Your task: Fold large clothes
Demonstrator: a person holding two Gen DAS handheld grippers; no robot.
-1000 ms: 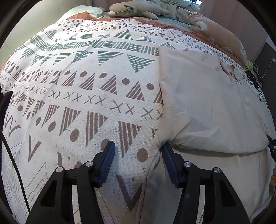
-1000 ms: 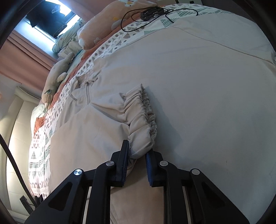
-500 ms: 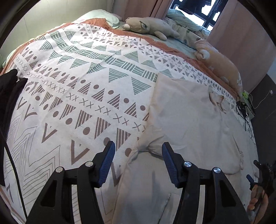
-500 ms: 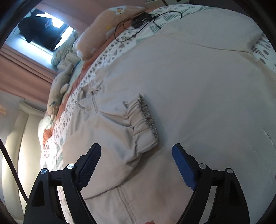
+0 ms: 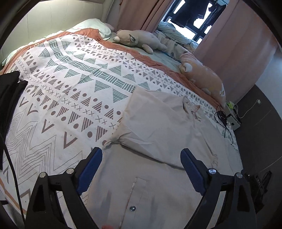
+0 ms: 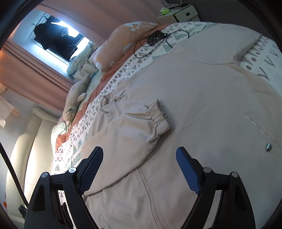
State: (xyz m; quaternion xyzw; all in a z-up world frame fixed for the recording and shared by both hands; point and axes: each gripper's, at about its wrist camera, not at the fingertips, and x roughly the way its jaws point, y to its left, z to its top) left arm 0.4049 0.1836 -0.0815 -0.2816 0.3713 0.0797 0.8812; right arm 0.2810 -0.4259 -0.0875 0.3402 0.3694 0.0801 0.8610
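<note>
A large beige jacket lies spread on the patterned bedspread. One sleeve is folded across the body, and its gathered cuff rests on the front. The zipper and a pocket snap show in the right wrist view. My left gripper is open and empty above the jacket's lower front, near a pocket snap. My right gripper is open and empty, held above the folded sleeve.
A grey plush toy and an orange plush pillow lie along the bed's far side. A black cable and adapter lie on the bed near a bedside cabinet. Dark clothing lies at the left edge.
My right gripper has let go of the sleeve cuff, opened wide and pulled back. My left gripper has also opened wider and risen away from the jacket's folded edge.
</note>
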